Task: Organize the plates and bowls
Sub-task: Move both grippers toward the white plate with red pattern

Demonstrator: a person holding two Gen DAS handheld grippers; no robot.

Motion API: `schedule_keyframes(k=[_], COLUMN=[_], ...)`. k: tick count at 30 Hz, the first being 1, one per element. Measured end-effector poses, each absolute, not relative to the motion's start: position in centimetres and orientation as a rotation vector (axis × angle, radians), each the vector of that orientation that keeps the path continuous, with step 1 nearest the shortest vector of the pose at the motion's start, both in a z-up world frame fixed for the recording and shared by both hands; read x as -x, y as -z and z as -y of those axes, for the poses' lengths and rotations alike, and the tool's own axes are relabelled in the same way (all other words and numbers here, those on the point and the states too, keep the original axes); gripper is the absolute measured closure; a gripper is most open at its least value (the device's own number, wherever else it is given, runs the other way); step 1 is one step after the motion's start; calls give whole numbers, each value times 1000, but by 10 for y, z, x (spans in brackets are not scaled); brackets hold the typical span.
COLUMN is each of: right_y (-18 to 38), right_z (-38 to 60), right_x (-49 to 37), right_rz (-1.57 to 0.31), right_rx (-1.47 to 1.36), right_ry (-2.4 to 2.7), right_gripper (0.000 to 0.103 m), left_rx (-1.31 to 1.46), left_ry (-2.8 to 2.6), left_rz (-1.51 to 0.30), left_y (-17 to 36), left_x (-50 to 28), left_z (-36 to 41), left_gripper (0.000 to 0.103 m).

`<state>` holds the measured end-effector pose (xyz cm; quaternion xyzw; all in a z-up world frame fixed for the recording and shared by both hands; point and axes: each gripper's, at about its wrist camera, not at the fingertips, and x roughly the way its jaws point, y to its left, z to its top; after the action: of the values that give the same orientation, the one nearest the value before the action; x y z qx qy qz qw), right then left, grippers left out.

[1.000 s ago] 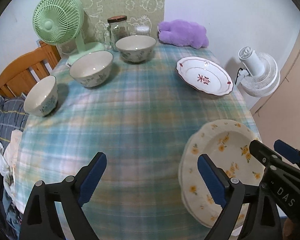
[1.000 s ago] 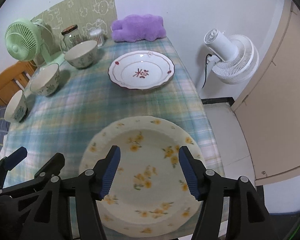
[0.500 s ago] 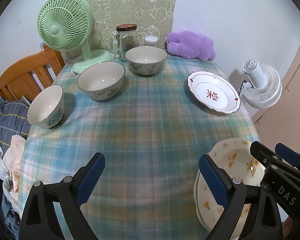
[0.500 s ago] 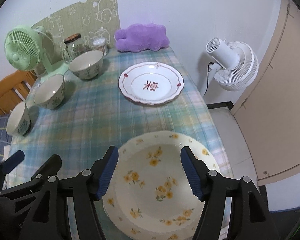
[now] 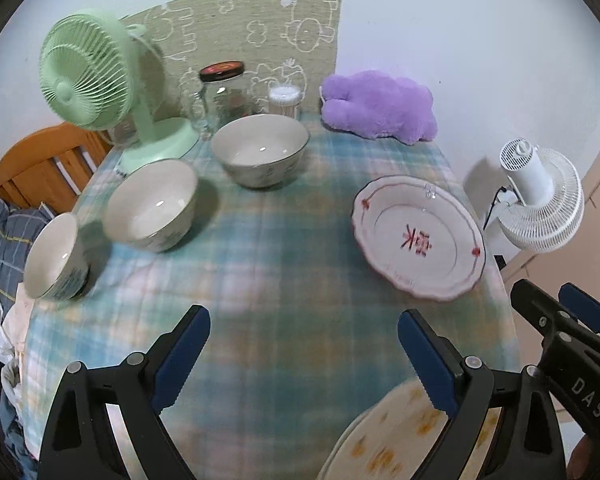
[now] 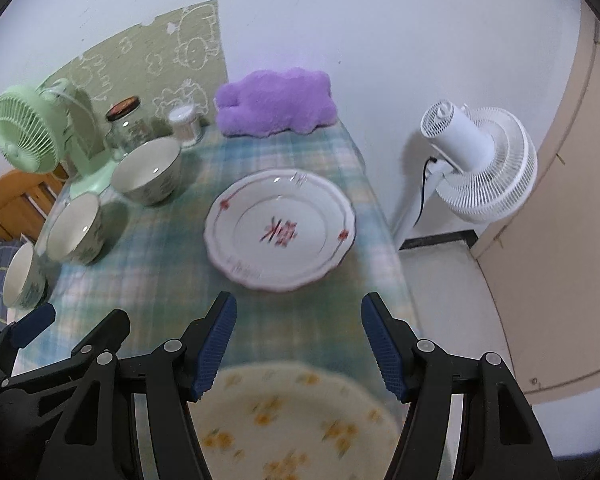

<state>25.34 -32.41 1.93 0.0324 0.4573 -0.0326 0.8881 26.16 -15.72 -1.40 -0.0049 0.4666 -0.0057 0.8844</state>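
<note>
A white plate with red trim (image 5: 418,236) lies at the right of the checked tablecloth (image 5: 284,280); it also shows in the right wrist view (image 6: 280,232). A cream plate with yellow flowers (image 6: 288,420) lies at the near right edge, below my right gripper (image 6: 300,344), which is open and empty. Three bowls stand at the left: far (image 5: 260,154), middle (image 5: 152,204), near (image 5: 54,256). My left gripper (image 5: 304,358) is open and empty over the near cloth. The flowered plate (image 5: 392,436) sits under its right finger.
A green fan (image 5: 96,88), a glass jar (image 5: 224,92), a small container (image 5: 286,98) and a purple plush (image 5: 380,108) line the back edge. A white fan (image 6: 476,160) stands on the floor to the right. A wooden chair (image 5: 40,160) is at the left.
Both grippers have drawn back and tilted up. The flowered plate has slid toward the bottom of both views and the red-trimmed plate now looks nearer. Both stay open.
</note>
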Motion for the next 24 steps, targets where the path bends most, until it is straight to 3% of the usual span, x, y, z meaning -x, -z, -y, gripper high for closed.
schedule_keyframes(k=[14, 24], right_y=[17, 55], right_z=[380, 376], right_x=[-344, -392], right_rz=[-973, -1021], right_rx=[-70, -93], right_ry=[5, -60], right_gripper=[35, 35], left_rx=[10, -22], left_ry=[-71, -110], left_rz=[-995, -1038], left_y=[50, 75], left_x=[-341, -371], left_z=[211, 225], left_gripper=[10, 20])
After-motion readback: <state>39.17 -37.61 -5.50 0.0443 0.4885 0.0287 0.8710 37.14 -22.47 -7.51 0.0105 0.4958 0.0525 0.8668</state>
